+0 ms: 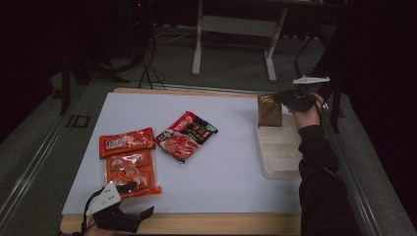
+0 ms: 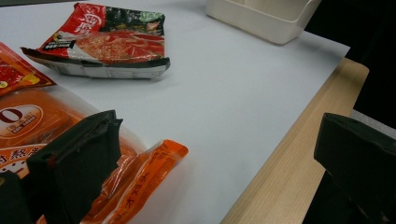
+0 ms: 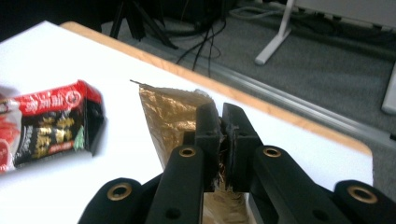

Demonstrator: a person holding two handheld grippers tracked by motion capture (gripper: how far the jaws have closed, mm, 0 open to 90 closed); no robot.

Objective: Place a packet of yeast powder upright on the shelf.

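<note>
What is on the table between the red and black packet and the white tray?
Nothing: bare white table lies between the red and black packet and the white tray, seen in the high view.

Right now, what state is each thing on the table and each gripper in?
Gold packet: upright, pinched by the right gripper over the bin's far end.
White bin: on the table, open-topped.
Red-and-black packet: lying flat.
Two orange packets: lying flat, side by side.
Left gripper: jaws open, holding nothing.
</note>
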